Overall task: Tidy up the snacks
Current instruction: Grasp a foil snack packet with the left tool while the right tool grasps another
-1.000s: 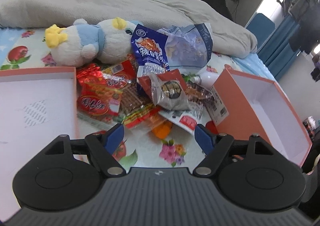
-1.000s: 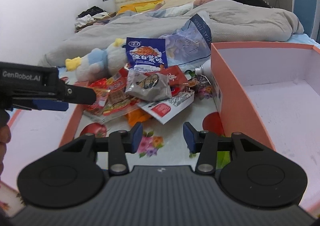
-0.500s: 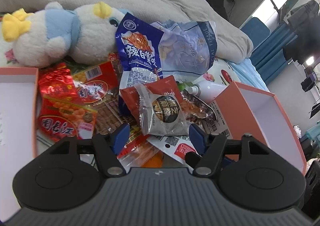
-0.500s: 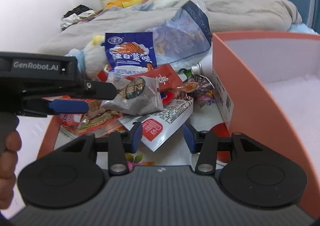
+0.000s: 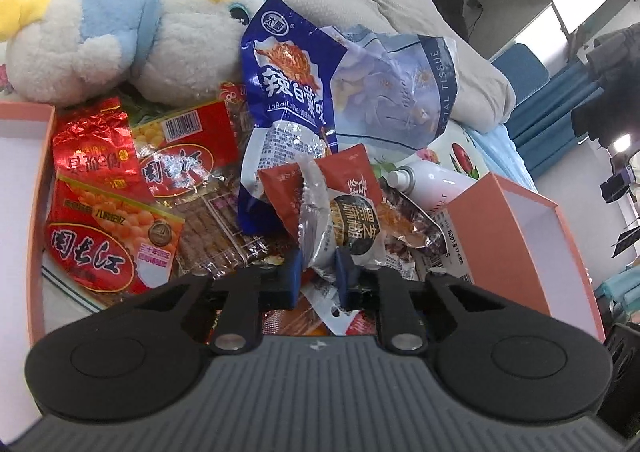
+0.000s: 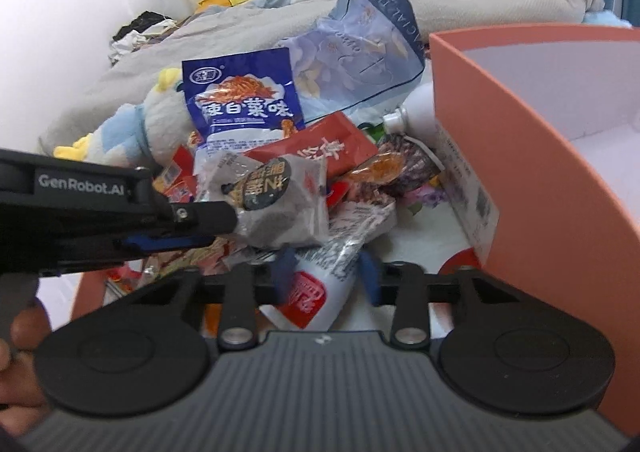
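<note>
A pile of snack packets lies on the bed between two orange boxes. My left gripper [image 5: 319, 274] is closing its jaws, and they pinch the crinkled near edge of a grey foil packet with a round black label [image 5: 348, 230]. In the right wrist view the left gripper [image 6: 218, 226] comes in from the left and holds that grey packet [image 6: 280, 208] by its side. My right gripper [image 6: 326, 276] is also closing. A white packet with a red label [image 6: 320, 284] sits squeezed between its blurred blue pads. A blue packet [image 5: 288, 92] stands behind the pile.
An orange box with a white inside [image 6: 520, 140] stands on the right, and another orange box [image 5: 40, 188] on the left. A plush toy [image 5: 120, 36], a tissue pack [image 5: 396, 92], a white bottle [image 5: 434, 180] and a grey blanket lie behind. Red packets [image 5: 96, 248] lie at the left.
Both grippers came forward and down into the pile. The left jaws narrowed onto the grey packet. The right jaws narrowed onto the white packet with the red label.
</note>
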`<state>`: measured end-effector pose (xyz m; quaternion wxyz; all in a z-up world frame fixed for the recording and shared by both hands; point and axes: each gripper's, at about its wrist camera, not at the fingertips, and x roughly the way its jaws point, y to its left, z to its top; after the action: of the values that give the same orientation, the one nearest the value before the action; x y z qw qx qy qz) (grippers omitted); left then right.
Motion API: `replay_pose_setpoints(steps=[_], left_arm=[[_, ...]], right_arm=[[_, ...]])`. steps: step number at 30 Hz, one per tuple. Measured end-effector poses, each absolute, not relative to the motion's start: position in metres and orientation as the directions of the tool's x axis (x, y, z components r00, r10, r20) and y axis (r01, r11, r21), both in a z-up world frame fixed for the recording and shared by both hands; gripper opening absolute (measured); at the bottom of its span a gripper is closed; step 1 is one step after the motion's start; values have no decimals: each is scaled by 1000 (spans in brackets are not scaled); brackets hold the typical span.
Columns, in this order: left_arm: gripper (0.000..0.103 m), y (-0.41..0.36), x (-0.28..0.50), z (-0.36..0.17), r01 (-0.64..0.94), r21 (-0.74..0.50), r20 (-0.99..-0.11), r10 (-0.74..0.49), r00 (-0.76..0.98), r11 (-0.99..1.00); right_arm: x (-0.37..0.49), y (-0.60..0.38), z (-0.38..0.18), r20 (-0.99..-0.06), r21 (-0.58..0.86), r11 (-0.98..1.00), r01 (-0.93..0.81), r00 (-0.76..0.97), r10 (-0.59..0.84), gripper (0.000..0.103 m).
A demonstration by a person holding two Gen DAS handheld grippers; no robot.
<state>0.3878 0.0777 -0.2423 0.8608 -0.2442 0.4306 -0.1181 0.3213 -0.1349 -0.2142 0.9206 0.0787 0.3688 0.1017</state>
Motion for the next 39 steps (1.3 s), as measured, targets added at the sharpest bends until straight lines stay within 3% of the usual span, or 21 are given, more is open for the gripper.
replay_pose_setpoints(steps=[5,23,39], left_arm=[[13,78,378,-232,-9,-518,-673,-400,622,856],[11,86,280,-174,-81,-454,-692,-294,660,888],[10,86,166,-191,-192,-512,-713,-290,639,837]], right_arm=[[315,-138,-206,-655,199,970,-142,717,240,17],[244,-150,-164,-644,173,964,-201,718,265,12],[159,-168,-156,-718,183,931,-316,604,346,13]])
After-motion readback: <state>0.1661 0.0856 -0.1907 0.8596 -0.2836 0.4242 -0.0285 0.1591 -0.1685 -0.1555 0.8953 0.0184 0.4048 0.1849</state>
